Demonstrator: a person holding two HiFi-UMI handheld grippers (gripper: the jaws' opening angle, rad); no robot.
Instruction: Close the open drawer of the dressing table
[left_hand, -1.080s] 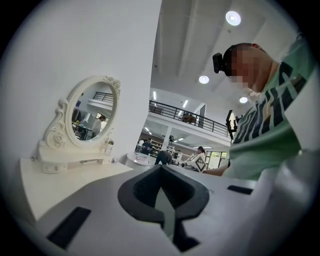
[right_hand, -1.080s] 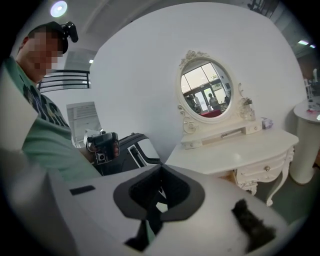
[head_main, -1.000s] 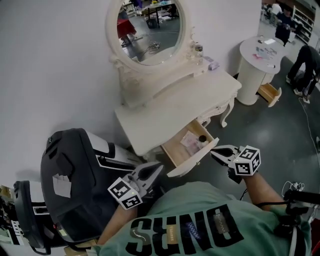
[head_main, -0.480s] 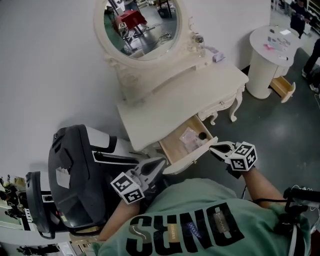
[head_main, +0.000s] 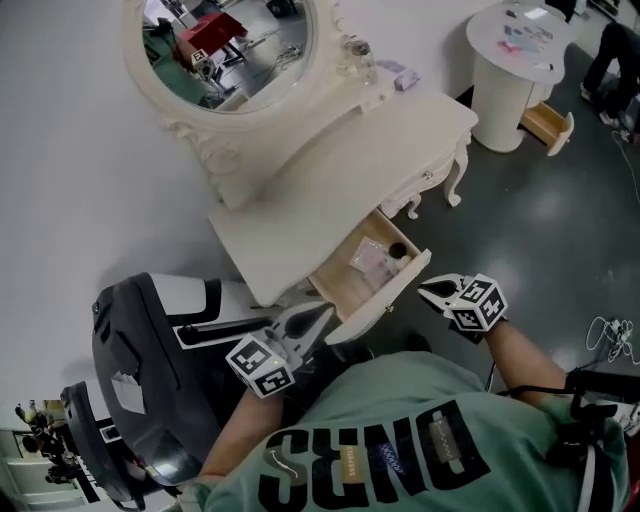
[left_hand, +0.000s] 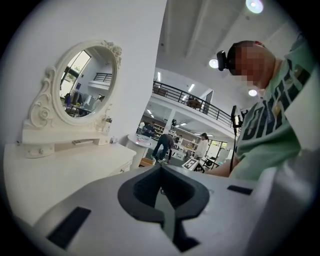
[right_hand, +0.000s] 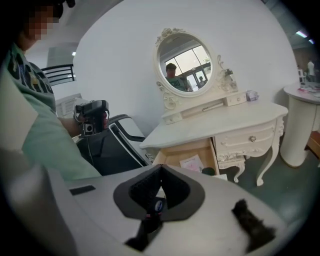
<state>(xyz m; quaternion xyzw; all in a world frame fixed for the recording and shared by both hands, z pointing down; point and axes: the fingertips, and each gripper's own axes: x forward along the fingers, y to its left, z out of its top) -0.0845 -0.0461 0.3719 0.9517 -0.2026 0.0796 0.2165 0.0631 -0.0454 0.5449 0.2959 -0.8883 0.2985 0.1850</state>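
At your far left stands a bulky black object with white trim (head_main: 150, 350), beside the cream carved counter with an oval mirror (head_main: 350, 160). Your left tongs (head_main: 326, 311) are clenched, tips pressed together with nothing between them. They point at the near left end of the open pale wooden drawer (head_main: 338, 287); whether they touch its front I cannot tell.

The drawer is pulled well out from under the counter's near edge, towards you. Inside it lie a pinkish flat packet (head_main: 368, 263) and a small dark round thing (head_main: 398, 250).

Your right tongs (head_main: 422, 289) are clenched too and carry nothing. They sit just beside the right end of the drawer's white front, not touching it.

Far right, well apart from the counter, stands a round white side counter (head_main: 500, 95) with its own small wooden drawer (head_main: 548, 125) hanging open.
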